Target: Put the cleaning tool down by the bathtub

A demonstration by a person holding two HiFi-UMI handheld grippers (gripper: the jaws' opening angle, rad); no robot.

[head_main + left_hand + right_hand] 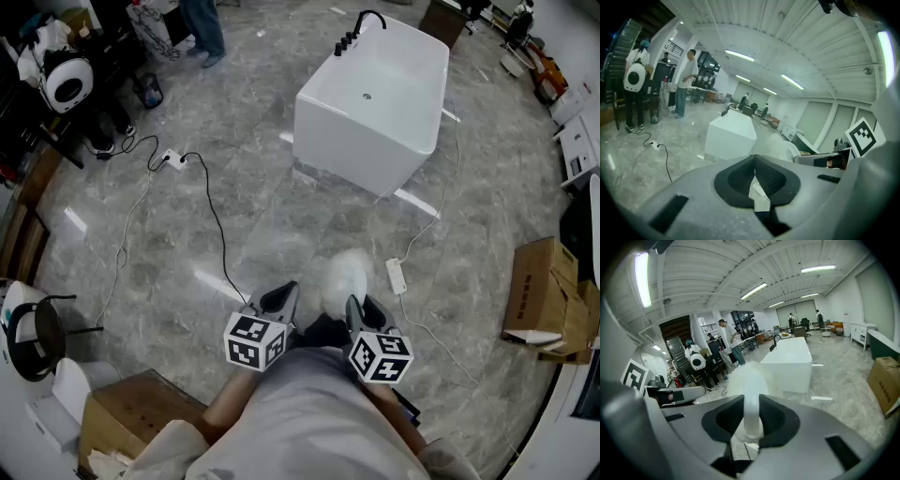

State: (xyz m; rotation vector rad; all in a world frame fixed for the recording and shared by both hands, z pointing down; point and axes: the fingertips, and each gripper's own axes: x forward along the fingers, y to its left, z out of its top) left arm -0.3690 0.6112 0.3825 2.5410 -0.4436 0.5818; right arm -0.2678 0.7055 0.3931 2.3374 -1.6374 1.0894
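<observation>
The white bathtub (375,94) stands on the grey marble floor ahead of me, and I also see the bathtub (731,133) in the left gripper view and the bathtub (790,362) in the right gripper view. My right gripper (361,314) (751,401) is shut on the white handle of the cleaning tool (751,420). The tool's fluffy white head (342,277) pokes forward, well short of the tub. My left gripper (279,300) (754,171) hangs beside it, shut, with nothing between its pads.
A black cable and power strip (172,159) lie on the floor at left. A white power strip (396,275) with its cord lies right of the tool. Cardboard boxes (548,300) stand at right, another box (131,412) at near left. A person (202,28) stands far back.
</observation>
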